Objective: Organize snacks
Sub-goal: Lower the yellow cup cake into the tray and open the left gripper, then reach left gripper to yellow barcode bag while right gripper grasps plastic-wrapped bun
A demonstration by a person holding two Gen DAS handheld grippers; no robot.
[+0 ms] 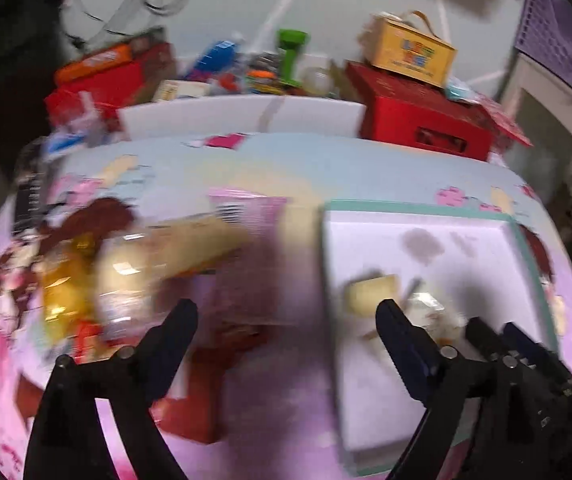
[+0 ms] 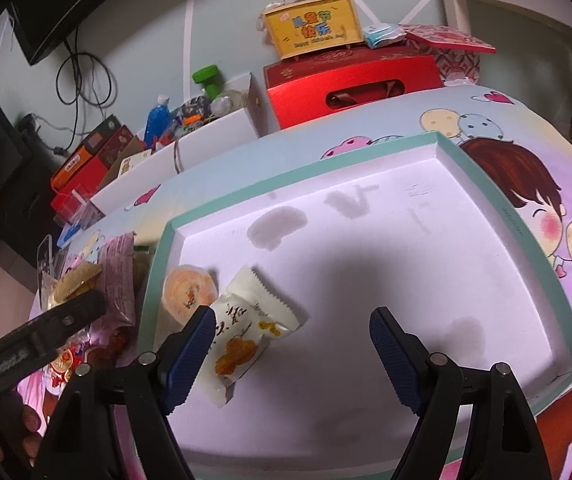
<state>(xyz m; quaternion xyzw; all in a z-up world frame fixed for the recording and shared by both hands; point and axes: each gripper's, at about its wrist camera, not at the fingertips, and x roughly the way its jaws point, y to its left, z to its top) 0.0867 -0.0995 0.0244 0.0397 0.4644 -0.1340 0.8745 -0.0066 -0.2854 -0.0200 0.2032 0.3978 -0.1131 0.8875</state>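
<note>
In the right wrist view, a shallow white cardboard tray with a mint-green rim [image 2: 498, 196] fills the middle of the frame, lying on a pink and pale-blue cartoon-print tablecloth [image 2: 534, 216]. Two snacks sit in the tray's lower left part. One is a white crimped-edge snack packet [image 2: 250, 320] printed with dark brush lettering and orange-yellow fruit pieces; it lies flat, its long axis slanting from upper right to lower left of the frame, the serrated end toward the upper right. Touching it on the left is a round orange-topped sealed cup [image 2: 186, 292], lid facing up.

The right gripper [image 2: 290, 320] hangs over the tray with its blue-padded jaws spread wide; the left pad overlaps the packet's lower left edge in the picture, and nothing is pinched between the pads.

Left of the tray, at the frame's left edge, a loose pile of wrapped snacks [image 2: 86, 280] lies on the cloth, including a pink wrapper and a clear pack with a tan biscuit.

The left wrist view is heavily blurred. The left gripper [image 1: 286, 312] shows its jaws spread apart, empty, above the cloth between the pile at left and the tray at right.

At the top of both views stand a red gift box with a ribbon handle [image 2: 350, 88] and a yellow carry box [image 2: 314, 32] on it.
</note>
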